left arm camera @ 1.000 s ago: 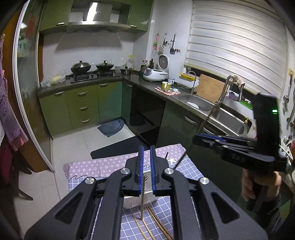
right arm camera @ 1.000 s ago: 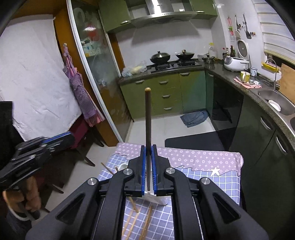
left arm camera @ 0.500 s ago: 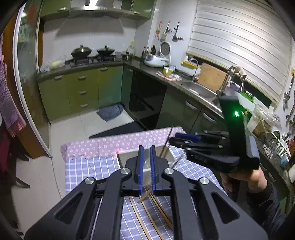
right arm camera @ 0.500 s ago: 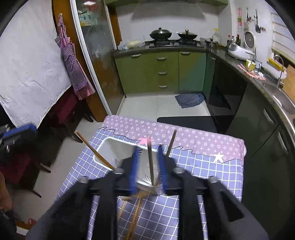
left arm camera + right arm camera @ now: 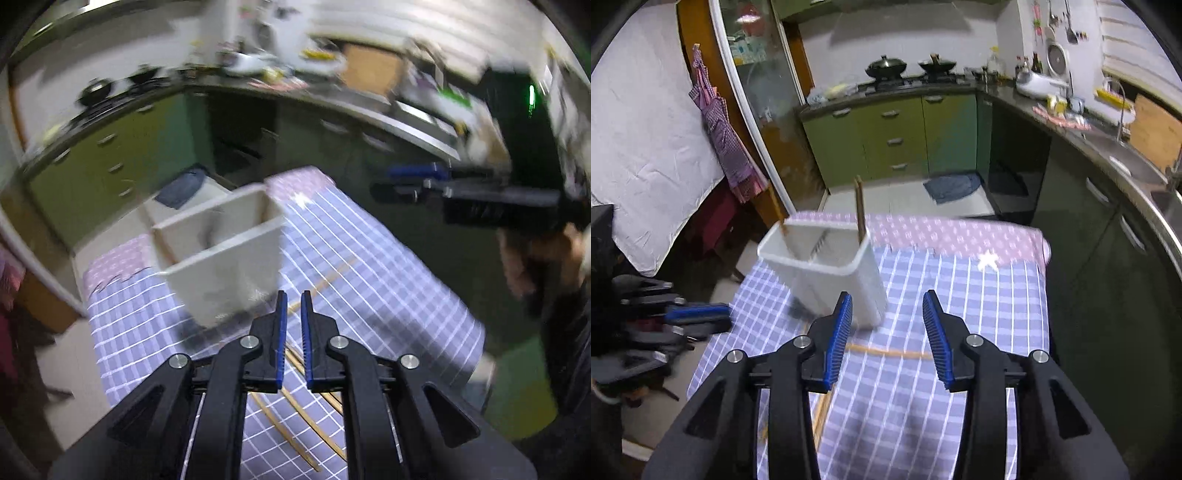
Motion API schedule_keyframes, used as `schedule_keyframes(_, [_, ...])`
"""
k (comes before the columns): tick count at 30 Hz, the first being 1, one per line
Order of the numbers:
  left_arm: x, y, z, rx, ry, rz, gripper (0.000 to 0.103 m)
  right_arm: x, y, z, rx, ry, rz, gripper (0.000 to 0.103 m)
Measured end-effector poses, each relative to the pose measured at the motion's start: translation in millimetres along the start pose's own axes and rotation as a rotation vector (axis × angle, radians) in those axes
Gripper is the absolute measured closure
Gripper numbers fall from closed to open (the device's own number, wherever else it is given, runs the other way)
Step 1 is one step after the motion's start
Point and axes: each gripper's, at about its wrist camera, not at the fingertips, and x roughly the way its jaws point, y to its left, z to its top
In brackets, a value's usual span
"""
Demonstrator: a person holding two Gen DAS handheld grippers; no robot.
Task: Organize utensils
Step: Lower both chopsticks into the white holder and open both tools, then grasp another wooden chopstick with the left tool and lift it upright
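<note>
A white two-compartment utensil holder [image 5: 827, 269] stands on the checked tablecloth [image 5: 942, 314]; it also shows, blurred, in the left wrist view [image 5: 221, 254]. Two brown chopsticks [image 5: 860, 210] stand upright in it. Several loose wooden chopsticks [image 5: 306, 417] lie on the cloth in front of the holder, one lying crosswise [image 5: 886, 350]. My right gripper [image 5: 886, 325] is open and empty, just in front of the holder. My left gripper [image 5: 292, 314] has its jaws nearly closed with nothing between them, above the loose chopsticks. The right gripper also shows in the left wrist view [image 5: 406, 184].
The cloth-covered table [image 5: 1015, 240] stands in a kitchen with green cabinets [image 5: 897, 136] behind and a dark counter with a sink [image 5: 1126, 162] along the right. A white sheet [image 5: 639, 147] hangs at the left.
My right gripper has opened and let go of the dark chopstick, which now stands in the holder, and has pulled back. My left gripper has swung down toward the loose chopsticks.
</note>
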Motion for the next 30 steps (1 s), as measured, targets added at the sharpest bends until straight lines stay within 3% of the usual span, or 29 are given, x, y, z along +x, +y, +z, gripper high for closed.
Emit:
schedule_keyframes(5, [73, -60, 6, 0.275, 0.120, -0.058, 0.096, -23, -39, -29, 0.069, 0.003, -0.033, 0.061])
schedule_keyframes(10, [144, -85, 13, 0.427, 0.215, -0.094, 0.096, -39, -81, -60, 0.139, 0.054, -0.042, 0.059])
schedule_keyframes(15, [193, -81, 17, 0.449, 0.286, -0.104, 0.096, -48, -104, -96, 0.169, 0.121, -0.074, 0.058])
schedule_keyframes(22, [224, -72, 19, 0.445, 0.341, -0.103, 0.095, -37, -112, -127, 0.180, 0.189, -0.044, 0.055])
schedule_keyframes(24, [227, -69, 22, 0.436, 0.341, -0.103, 0.092, -34, -111, -129, 0.184, 0.192, -0.027, 0.055])
schedule_keyframes(26, [230, -65, 25, 0.421, 0.340, -0.101, 0.081, -30, -110, -129, 0.184, 0.198, -0.010, 0.055])
schedule_keyframes(30, [246, -62, 27, 0.426, 0.357, -0.083, 0.075, -25, -107, -131, 0.187, 0.211, 0.012, 0.055])
